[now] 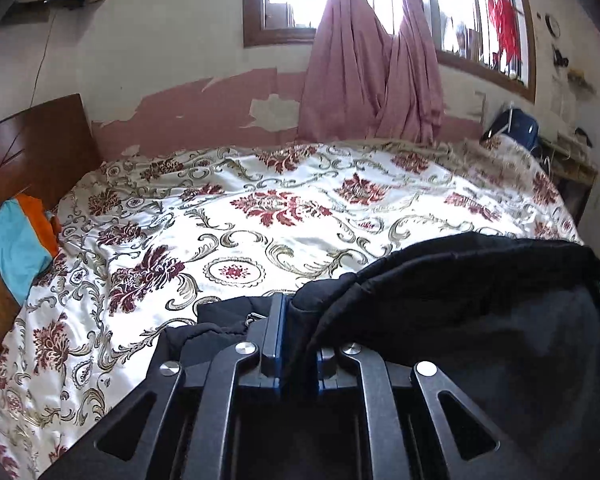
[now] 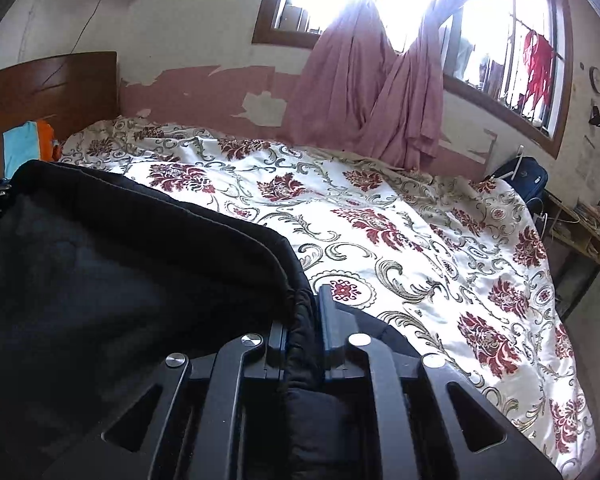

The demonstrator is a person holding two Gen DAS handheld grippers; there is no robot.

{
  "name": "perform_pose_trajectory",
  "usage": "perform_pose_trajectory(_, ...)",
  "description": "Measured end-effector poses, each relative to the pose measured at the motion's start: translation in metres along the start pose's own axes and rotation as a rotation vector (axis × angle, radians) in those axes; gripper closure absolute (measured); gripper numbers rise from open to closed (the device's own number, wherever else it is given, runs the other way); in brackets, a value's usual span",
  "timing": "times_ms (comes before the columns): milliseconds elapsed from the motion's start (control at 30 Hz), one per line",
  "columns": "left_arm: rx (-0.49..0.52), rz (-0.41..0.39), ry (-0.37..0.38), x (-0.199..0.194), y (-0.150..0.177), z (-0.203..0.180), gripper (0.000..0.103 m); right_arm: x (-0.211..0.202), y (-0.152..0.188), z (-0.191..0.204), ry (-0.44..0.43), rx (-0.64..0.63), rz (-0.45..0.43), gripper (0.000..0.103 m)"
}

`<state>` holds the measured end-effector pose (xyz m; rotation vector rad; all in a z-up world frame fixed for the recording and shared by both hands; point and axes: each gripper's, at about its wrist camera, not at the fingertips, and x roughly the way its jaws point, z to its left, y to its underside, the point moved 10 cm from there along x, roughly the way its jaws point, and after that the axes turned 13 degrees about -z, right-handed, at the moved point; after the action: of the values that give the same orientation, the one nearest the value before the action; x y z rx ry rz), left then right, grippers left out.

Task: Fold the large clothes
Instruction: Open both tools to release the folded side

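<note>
No legible writing is seen. The black garment is stretched sideways between both grippers above the floral bedspread; its edge is pinched narrowly by the left gripper and right gripper.

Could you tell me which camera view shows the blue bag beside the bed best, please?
The right wrist view: the blue bag sits clear of the bedspread, its side unobstructed. In the left wrist view the bag is smaller and partly hidden behind the bedspread's edge.
</note>
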<state>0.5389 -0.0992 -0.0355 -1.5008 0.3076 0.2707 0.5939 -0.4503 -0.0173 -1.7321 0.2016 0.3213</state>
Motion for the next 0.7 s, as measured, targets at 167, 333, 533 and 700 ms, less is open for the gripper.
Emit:
perform_pose_trajectory(167, -0.016, -0.032, 0.025, -0.018, -0.015, 0.001, 0.081, -0.013, -0.011, -0.019, 0.049, 0.063, -0.048, 0.046)
perform_pose_trajectory(333, -0.128, -0.168, 0.042, -0.053, -0.051, 0.014, 0.006, -0.034, -0.021, -0.039, 0.057, 0.149, -0.082, 0.035)
perform_pose_trajectory(533, -0.087, -0.241, 0.067, -0.089, -0.061, -0.002, 0.003, -0.085, -0.04, -0.041, 0.023, 0.161, -0.183, 0.015)
perform_pose_trajectory(700, 0.031, -0.203, 0.127, -0.102, -0.02, -0.039, 0.002, -0.117, -0.023, -0.015, -0.063, 0.152, -0.184, 0.008)
